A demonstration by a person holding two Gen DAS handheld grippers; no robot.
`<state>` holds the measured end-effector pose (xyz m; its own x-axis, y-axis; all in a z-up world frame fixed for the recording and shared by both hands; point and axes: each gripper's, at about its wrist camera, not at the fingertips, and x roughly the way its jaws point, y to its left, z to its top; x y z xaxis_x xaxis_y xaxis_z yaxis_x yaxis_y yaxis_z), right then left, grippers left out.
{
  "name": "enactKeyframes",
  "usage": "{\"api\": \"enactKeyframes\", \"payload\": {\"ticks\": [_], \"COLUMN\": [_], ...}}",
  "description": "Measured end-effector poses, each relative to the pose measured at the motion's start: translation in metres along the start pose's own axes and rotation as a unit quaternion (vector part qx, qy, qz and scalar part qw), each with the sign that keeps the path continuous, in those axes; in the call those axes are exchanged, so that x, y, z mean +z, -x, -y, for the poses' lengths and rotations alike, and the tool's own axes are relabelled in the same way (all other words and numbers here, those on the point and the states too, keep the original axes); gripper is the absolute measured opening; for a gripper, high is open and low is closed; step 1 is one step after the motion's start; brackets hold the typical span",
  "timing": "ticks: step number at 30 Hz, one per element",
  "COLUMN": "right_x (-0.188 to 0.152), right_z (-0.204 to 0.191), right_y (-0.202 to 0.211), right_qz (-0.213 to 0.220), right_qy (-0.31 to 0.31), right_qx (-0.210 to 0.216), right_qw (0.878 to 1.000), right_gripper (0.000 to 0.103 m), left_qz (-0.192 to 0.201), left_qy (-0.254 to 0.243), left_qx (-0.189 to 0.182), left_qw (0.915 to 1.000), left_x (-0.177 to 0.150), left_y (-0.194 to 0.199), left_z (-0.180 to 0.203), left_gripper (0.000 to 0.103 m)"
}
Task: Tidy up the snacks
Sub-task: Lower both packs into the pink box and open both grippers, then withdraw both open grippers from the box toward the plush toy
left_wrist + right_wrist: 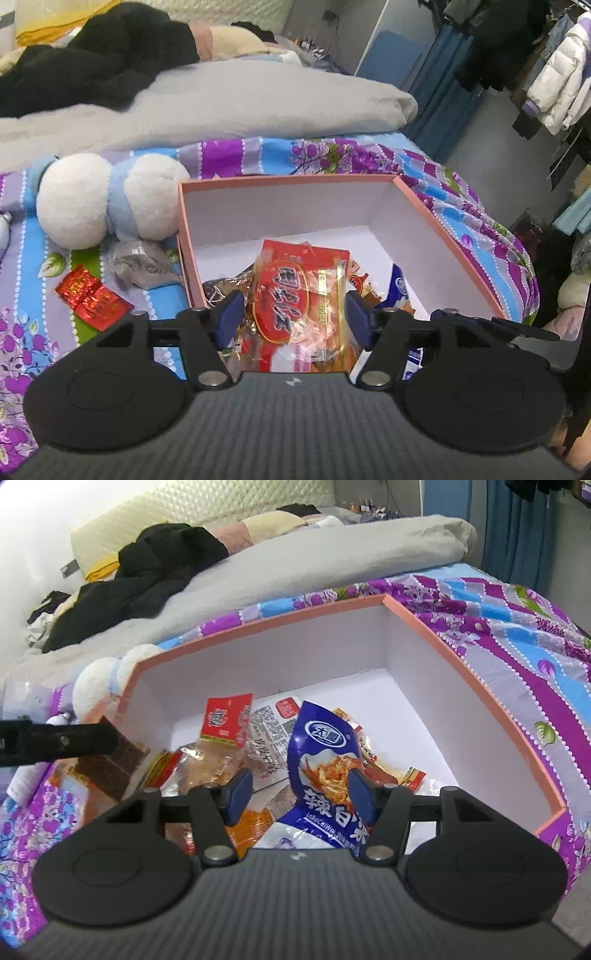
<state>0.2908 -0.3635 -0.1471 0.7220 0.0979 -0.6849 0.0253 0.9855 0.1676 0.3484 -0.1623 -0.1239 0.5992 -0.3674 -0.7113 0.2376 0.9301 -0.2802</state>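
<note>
Several snack packets lie heaped in the pink box (448, 236), a white-lined carton standing open on the flowered bedspread (44, 236). At far left, outside the box, a crinkled red foil packet (92, 298) and a grey wrapper (142, 264) rest on the cloth near a white-and-blue plush toy (107, 201). The left gripper (293, 317) hangs over the box's near side, jaws spread, with a clear red-labelled packet (295, 306) between its blue pads; the pads do not appear to press it. Further right, the right gripper (301, 792) is likewise parted around a glossy blue packet (325, 753) that stands tilted, its right pad close against the film, the left clear. The box's far half is bare white floor, its walls straight and smooth. A grey duvet (295, 559) lies rumpled behind.
</note>
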Motion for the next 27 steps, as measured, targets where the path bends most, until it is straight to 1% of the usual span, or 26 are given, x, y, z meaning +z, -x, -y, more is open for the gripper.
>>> {"api": "enactKeyframes", "payload": {"ticks": [2,4,15,20,27], "right_x": [-0.001,-0.003,-0.017,-0.029,-0.047], "right_z": [-0.003,-0.007,-0.035,-0.051,-0.070], "right_y": [0.010,0.021,0.086,0.113,0.138], "right_qz": [0.007,0.013,0.053,0.073,0.089], "right_qy": [0.000,0.002,0.025,0.039,0.059], "right_qx": [0.004,0.009,0.033,0.047,0.059], "right_qw": [1.000,1.000,0.998,0.995,0.993], "right_gripper": [0.059,0.059,0.059,0.059,0.059], "left_qz": [0.007,0.018,0.065,0.082,0.098], "left_qy": [-0.002,-0.003,-0.012,-0.005,0.002], "left_qx": [0.001,0.007,0.010,0.019,0.033], "left_qw": [1.0000,0.9998,0.9978,0.9965,0.9947], "left_x": [-0.001,-0.003,-0.027,-0.044,-0.072], "left_y": [0.013,0.027,0.116,0.151,0.191], "left_z": [0.003,0.006,0.016,0.009,-0.003], "left_gripper": [0.080,0.086,0.086,0.086,0.086]}}
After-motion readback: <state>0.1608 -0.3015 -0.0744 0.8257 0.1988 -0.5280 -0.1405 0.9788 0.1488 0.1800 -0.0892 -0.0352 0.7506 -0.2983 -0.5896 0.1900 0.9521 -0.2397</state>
